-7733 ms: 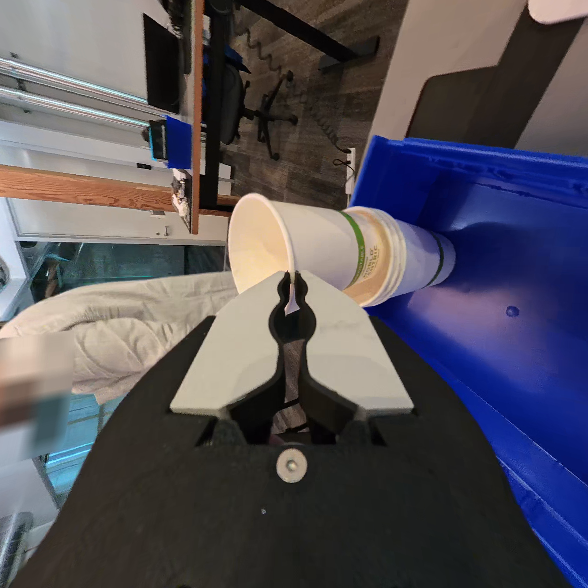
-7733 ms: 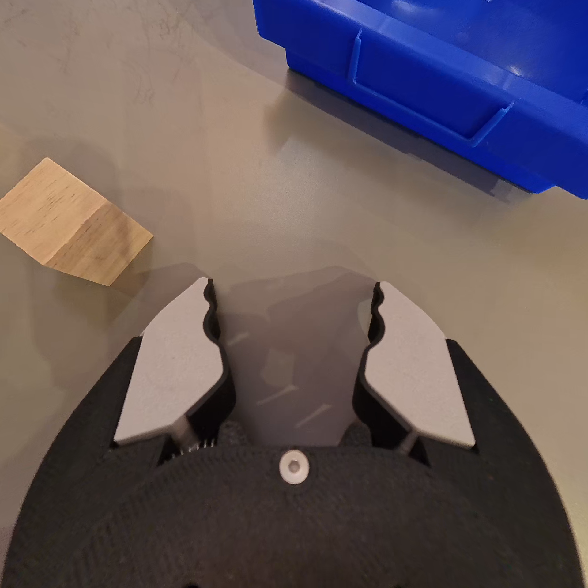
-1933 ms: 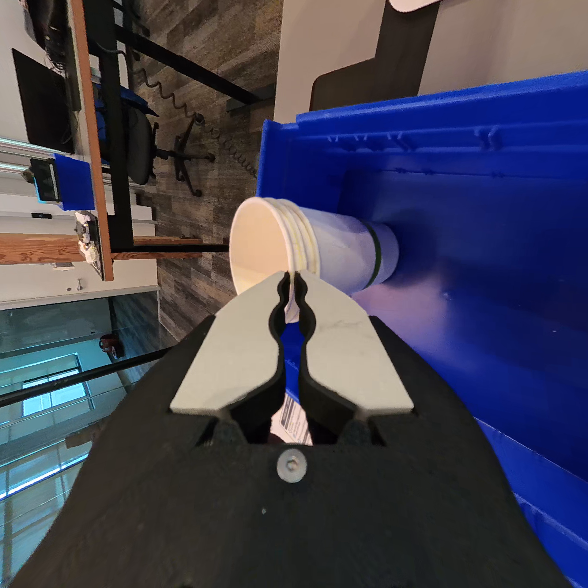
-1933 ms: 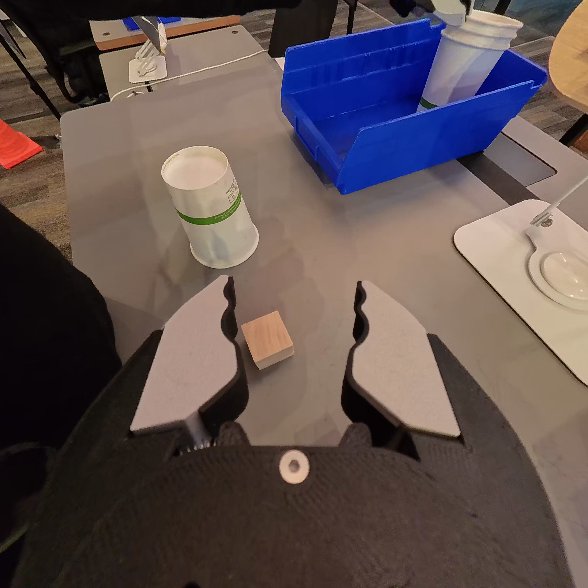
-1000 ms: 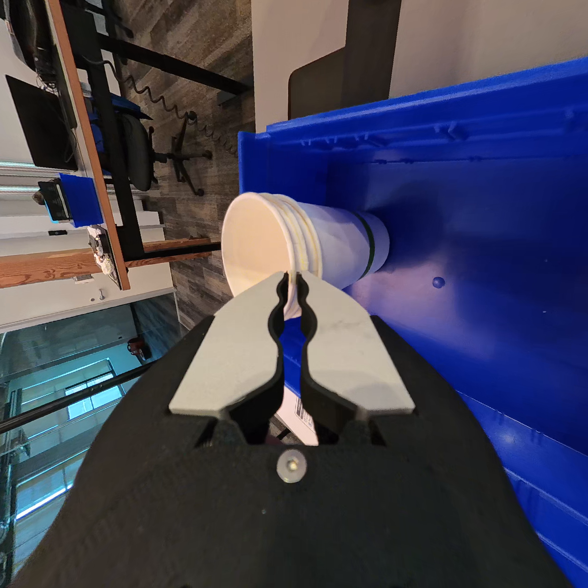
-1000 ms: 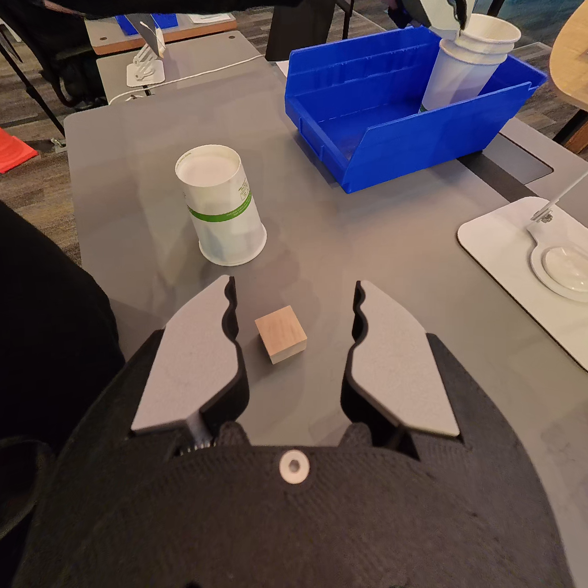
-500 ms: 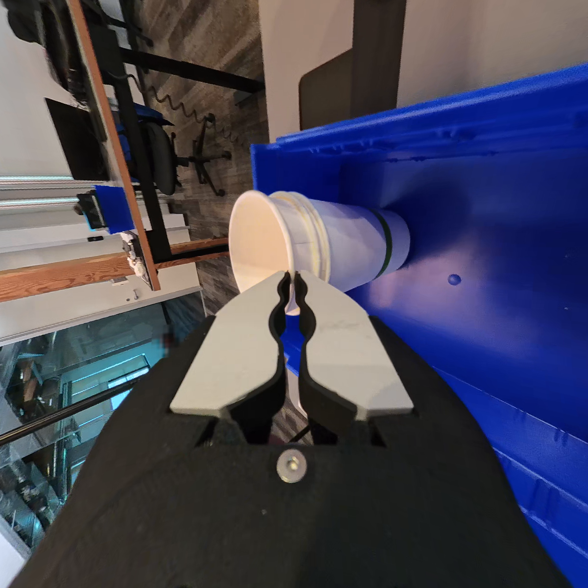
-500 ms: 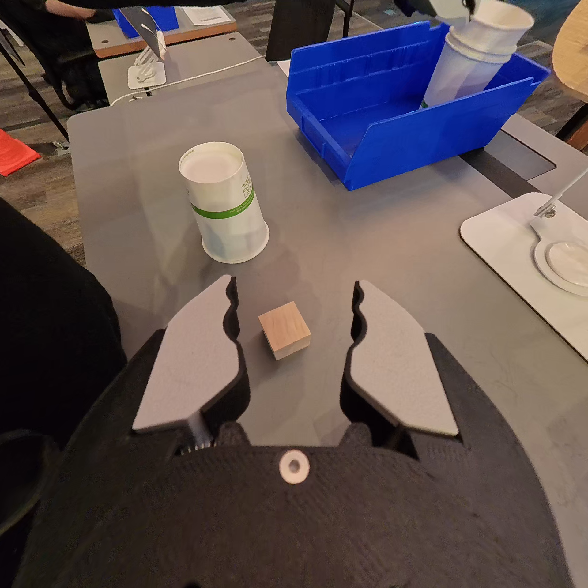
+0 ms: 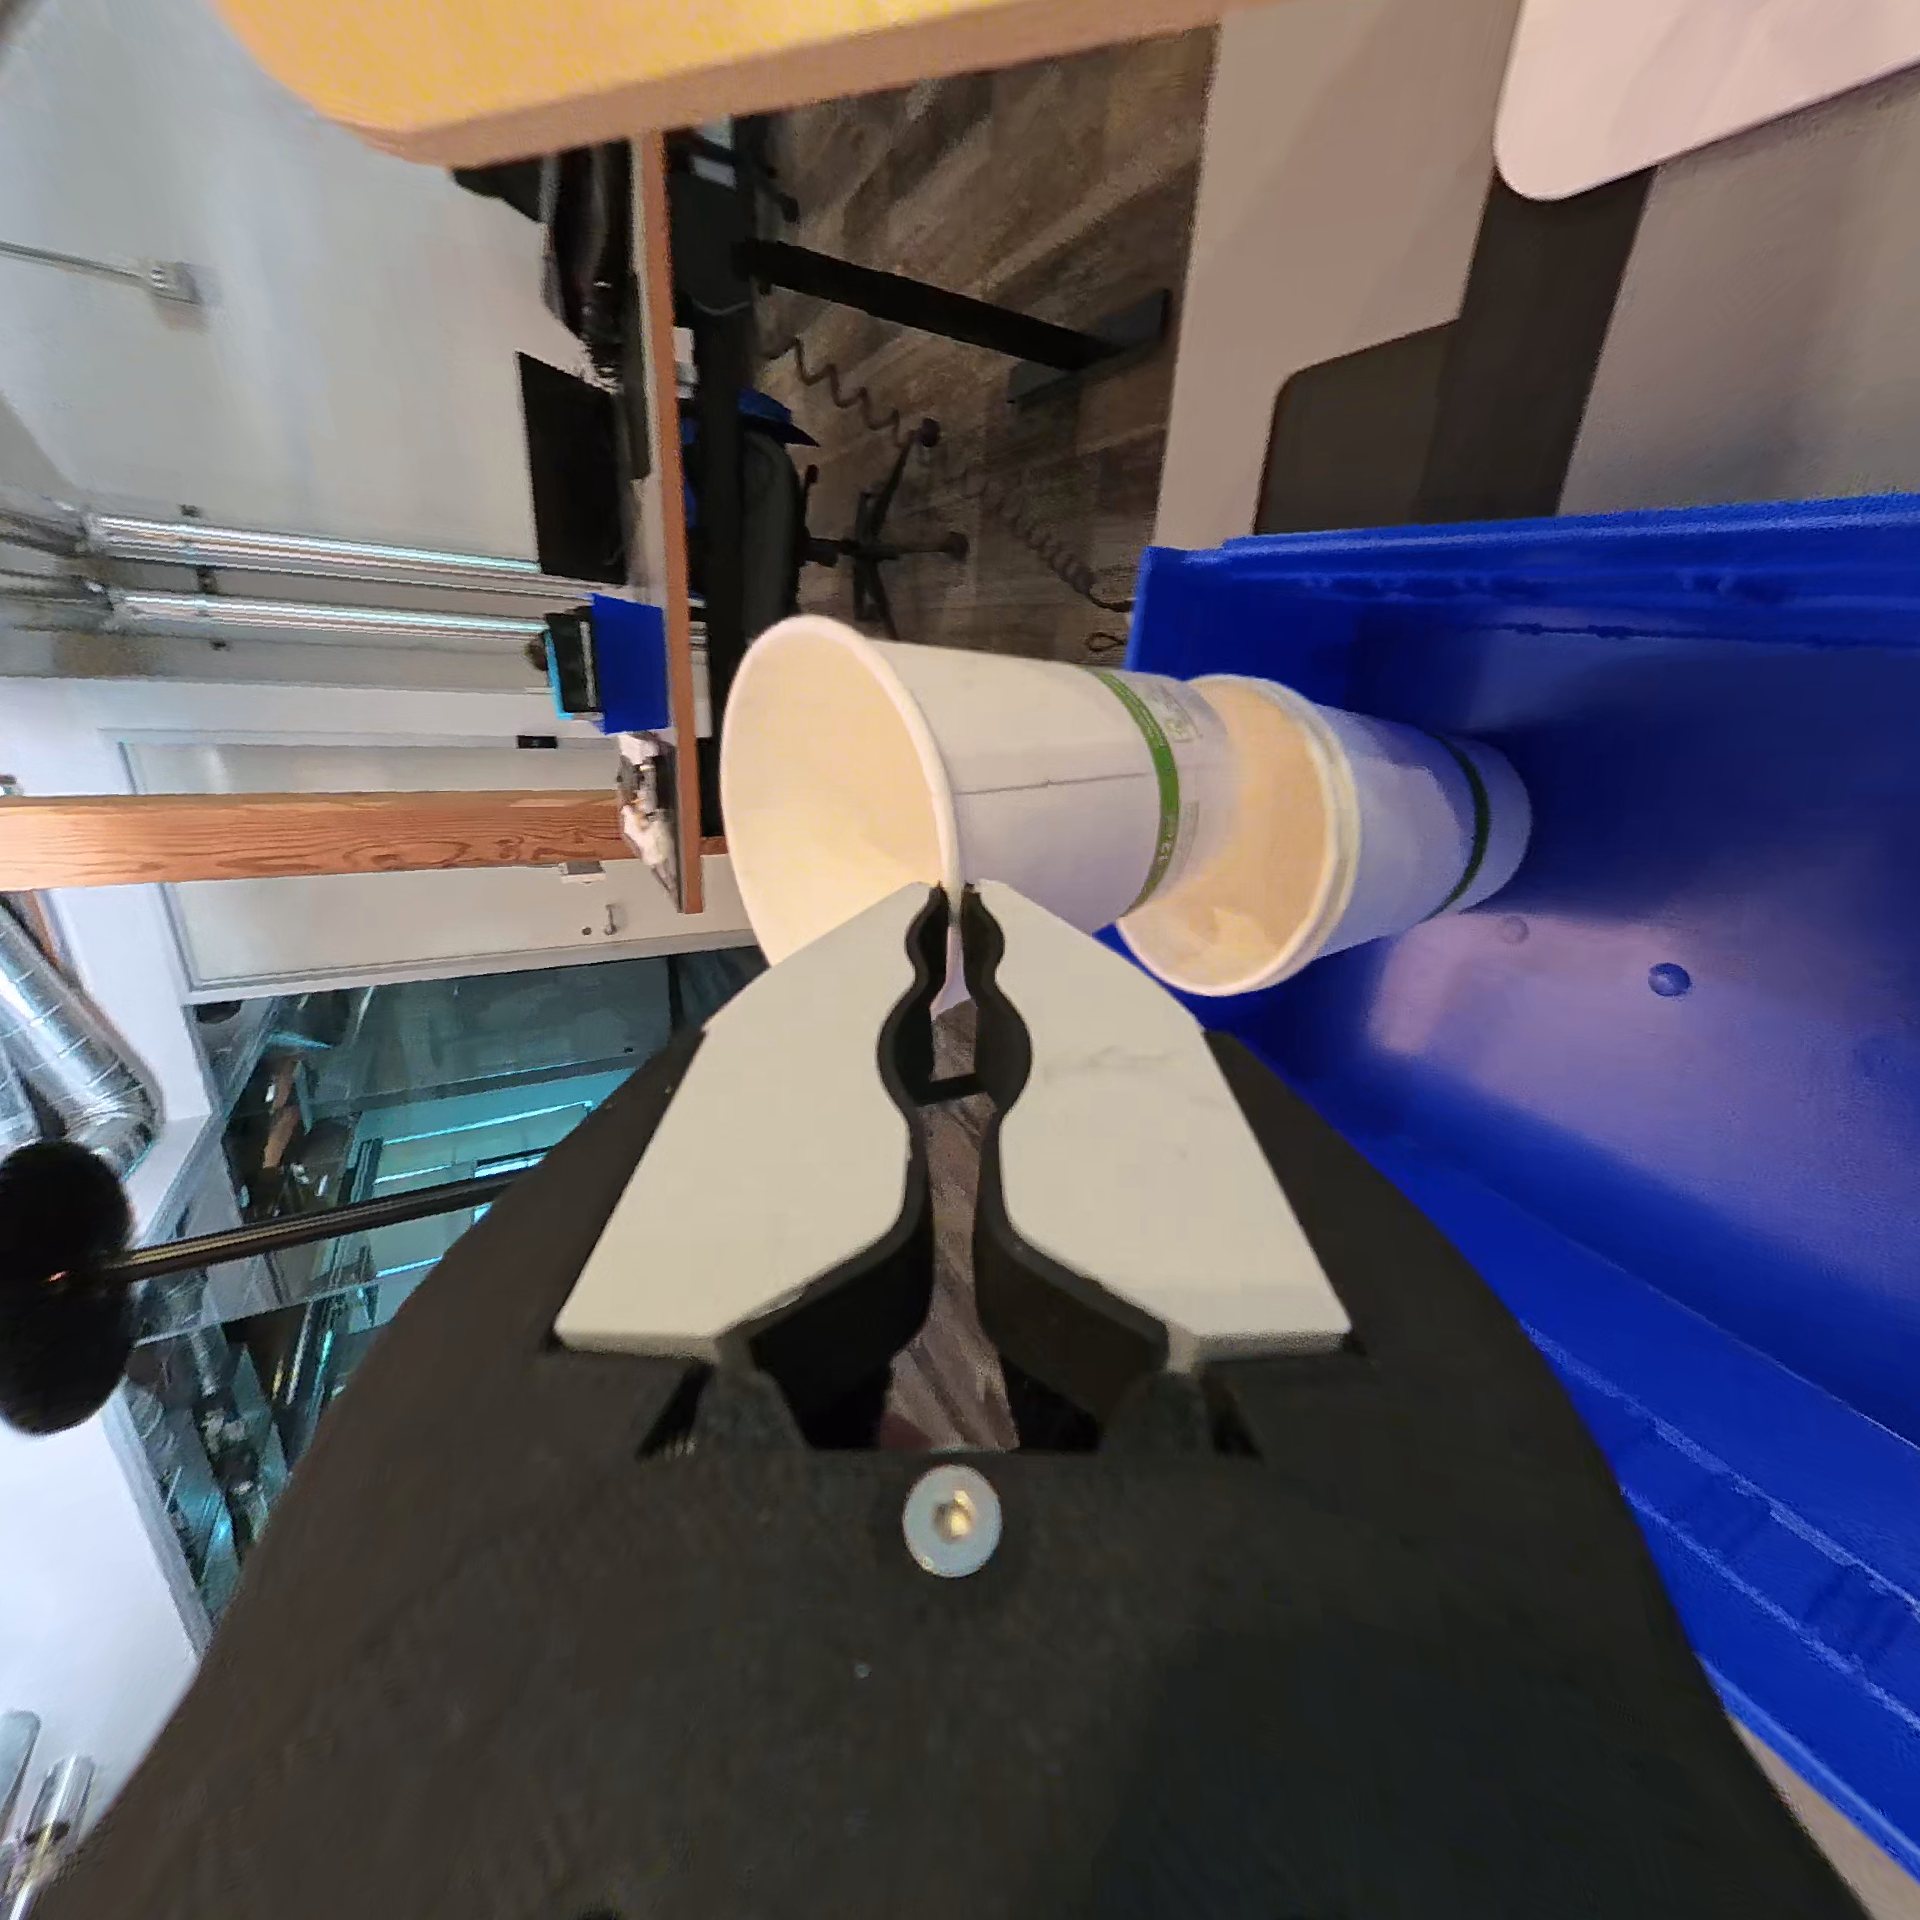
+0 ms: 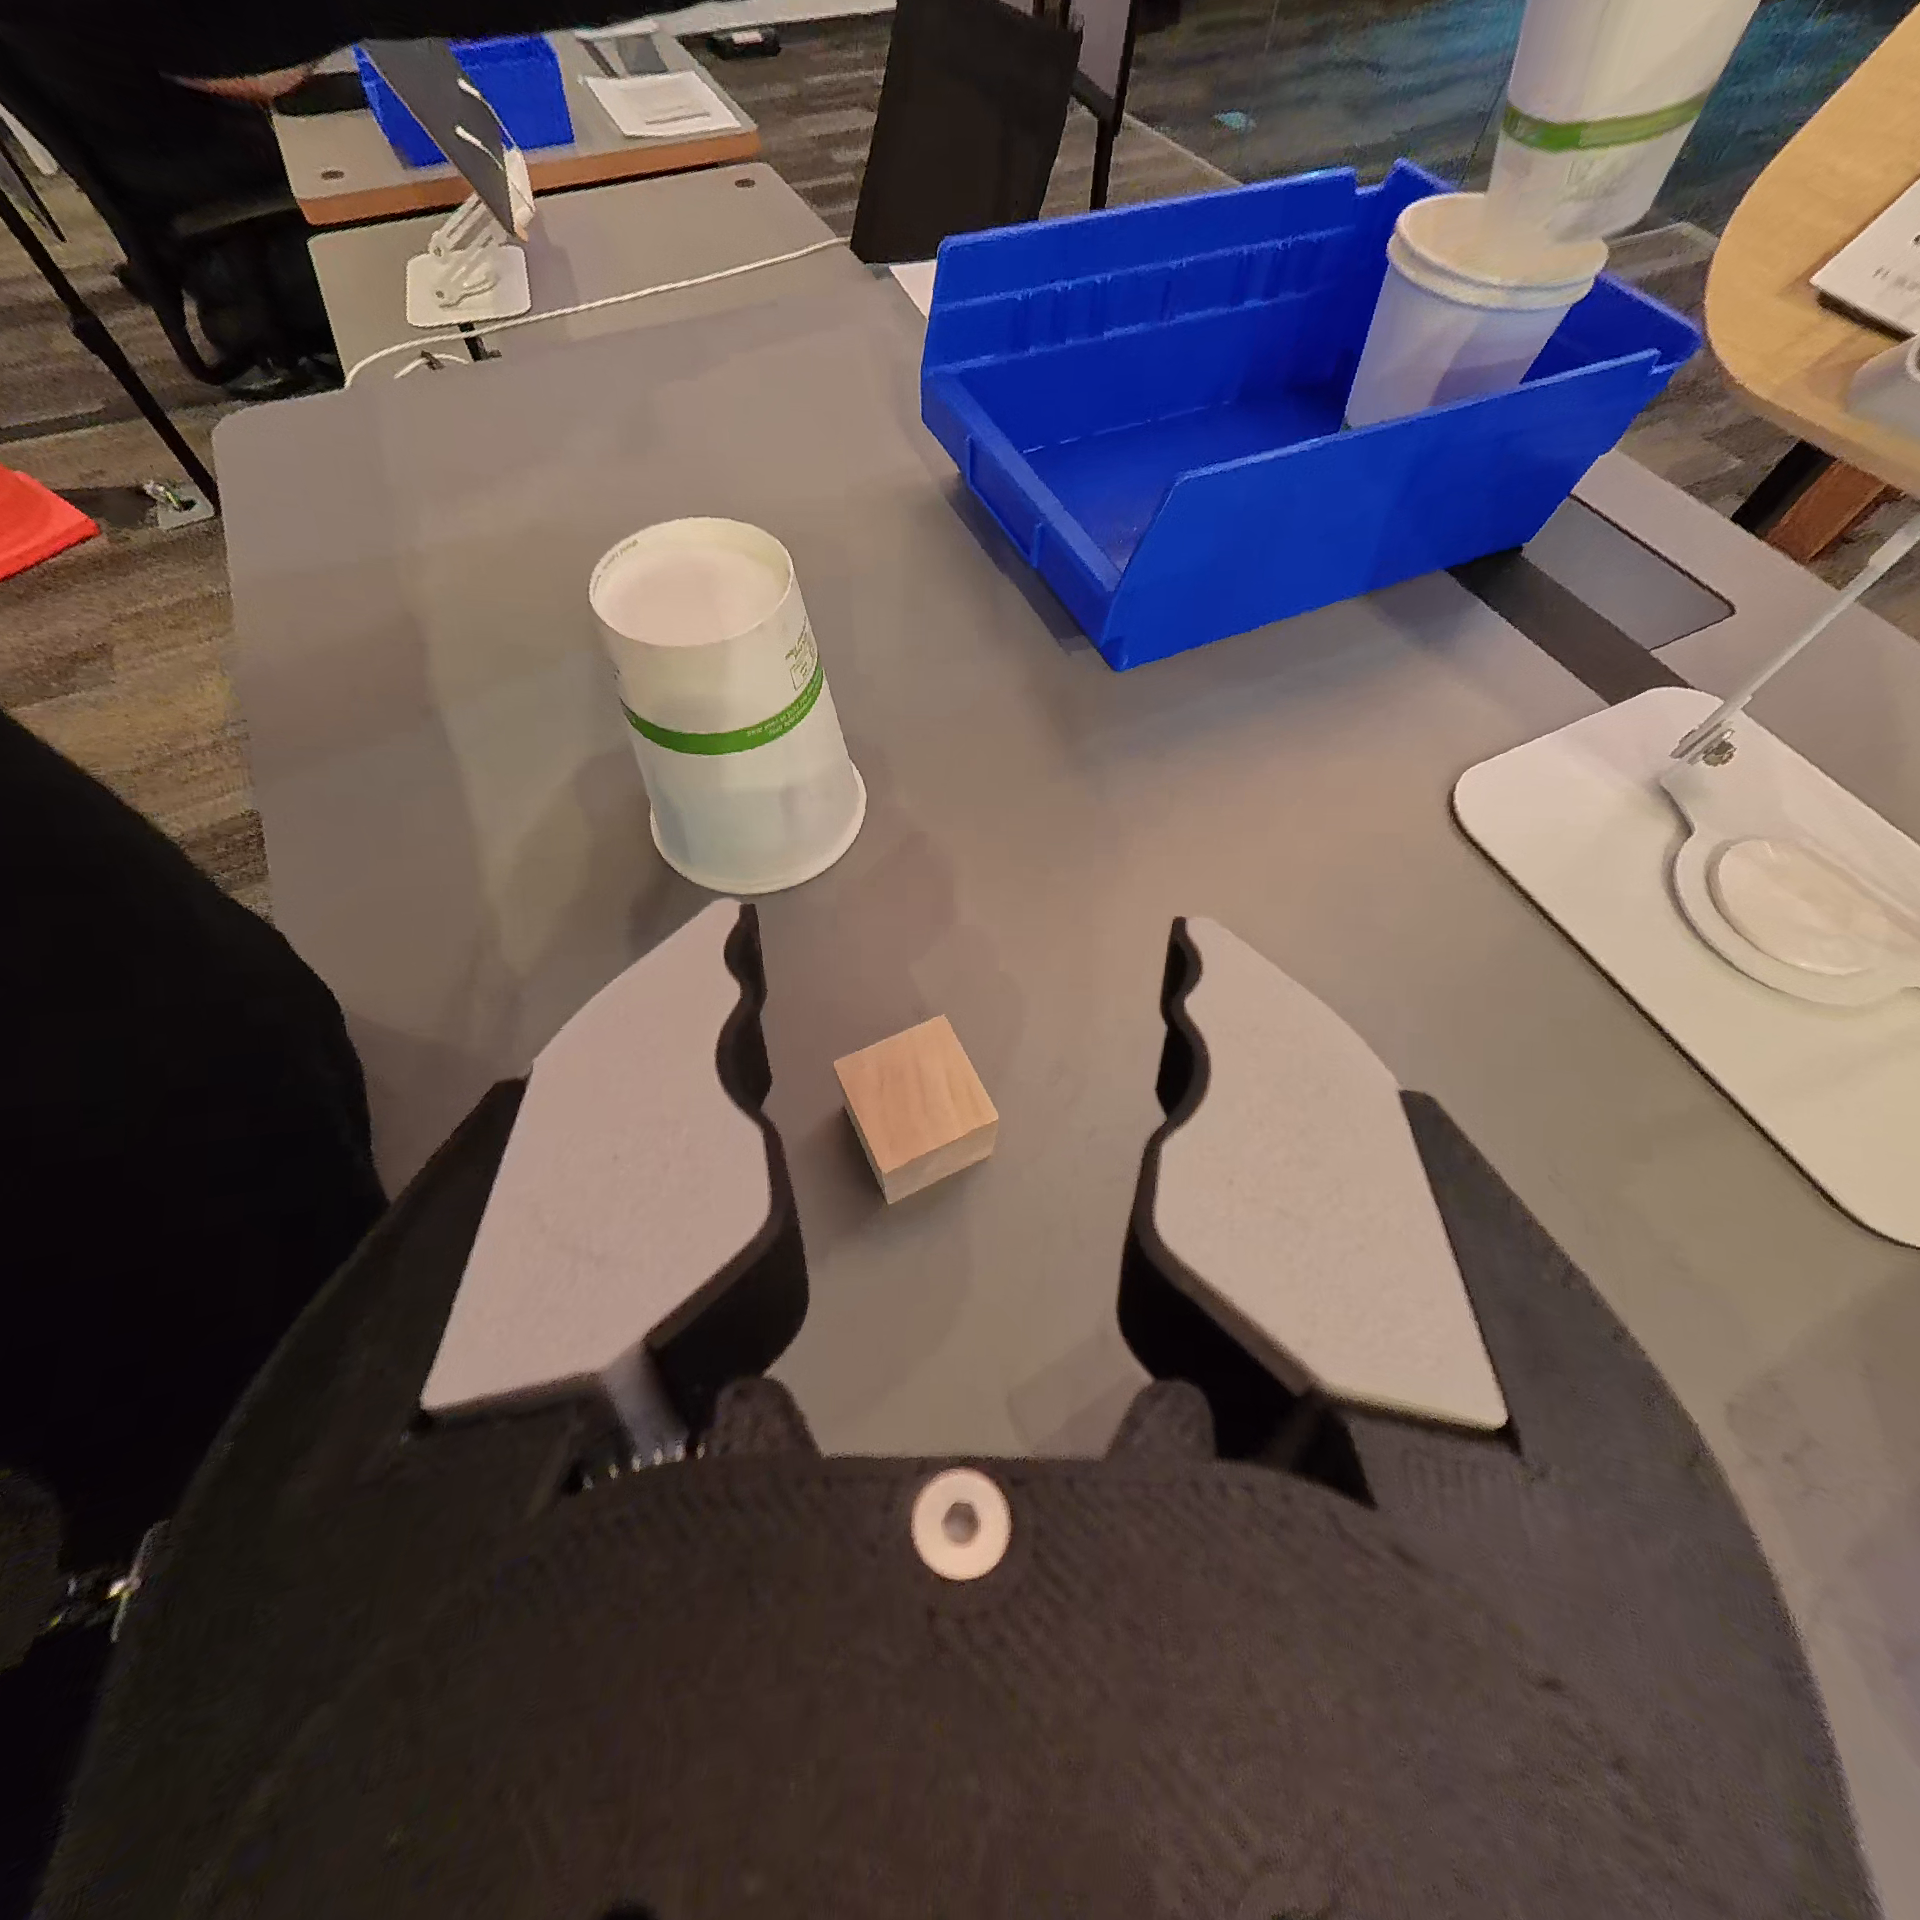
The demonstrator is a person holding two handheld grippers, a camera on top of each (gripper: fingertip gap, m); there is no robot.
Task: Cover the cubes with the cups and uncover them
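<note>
A white paper cup (image 9: 1039, 790) is clamped by its rim in the left claw (image 9: 954, 914), its base only just inside the stack of cups (image 10: 1455, 322) standing in the blue bin (image 10: 1351, 520). On the grey table (image 10: 1143, 790), a wooden cube (image 10: 914, 1107) lies between the spread fingers of the released right claw (image 10: 961, 997), near an upturned cup (image 10: 727, 707).

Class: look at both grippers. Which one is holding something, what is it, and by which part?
The left gripper is shut on the rim of a paper cup, partly out of the stack. The right gripper is open, holding nothing.
</note>
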